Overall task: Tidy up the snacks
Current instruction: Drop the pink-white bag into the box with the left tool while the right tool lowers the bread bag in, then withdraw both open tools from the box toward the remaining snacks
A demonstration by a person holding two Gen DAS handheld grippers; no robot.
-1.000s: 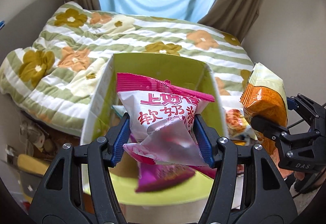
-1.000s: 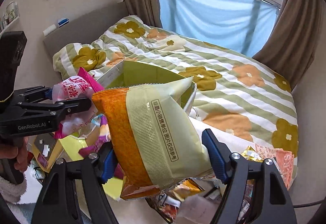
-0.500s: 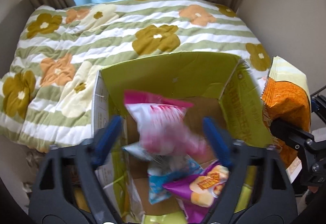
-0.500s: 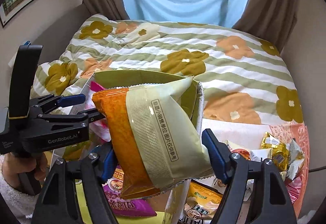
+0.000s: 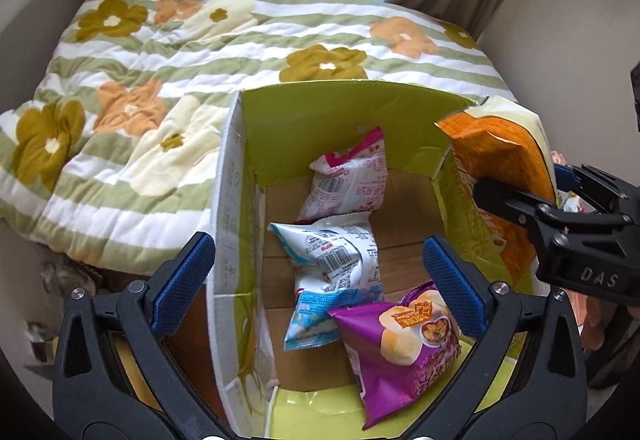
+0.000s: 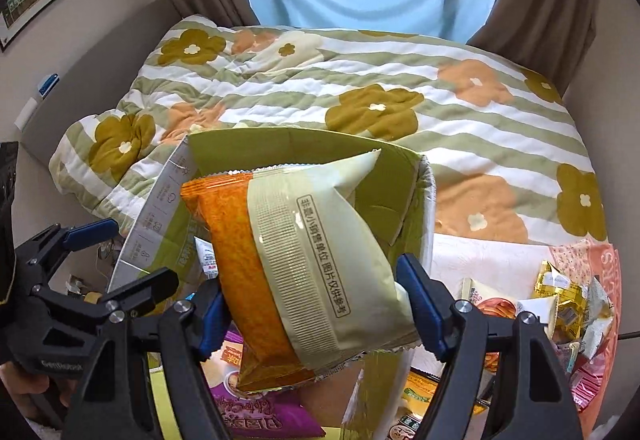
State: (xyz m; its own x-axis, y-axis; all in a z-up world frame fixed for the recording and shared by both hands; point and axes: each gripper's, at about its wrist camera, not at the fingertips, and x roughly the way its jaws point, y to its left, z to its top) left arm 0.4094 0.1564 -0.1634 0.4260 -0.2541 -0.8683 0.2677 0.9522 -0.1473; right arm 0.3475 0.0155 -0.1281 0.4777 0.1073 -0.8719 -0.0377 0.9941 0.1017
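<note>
Your left gripper [image 5: 320, 280]: jaws opening, nothing between pads, over green box [image 5: 304, 112] at frame centre. Pink packet [image 5: 348, 180] lies inside. Your right gripper [image 6: 320, 304] clamps orange bag [image 6: 296, 260], centre frame, above box rim.

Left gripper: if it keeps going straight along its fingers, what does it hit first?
Probably the white-and-blue snack packet lying in the green box. The left gripper is empty, its fingers still opening, aimed into the box; depth is uncertain.
</note>
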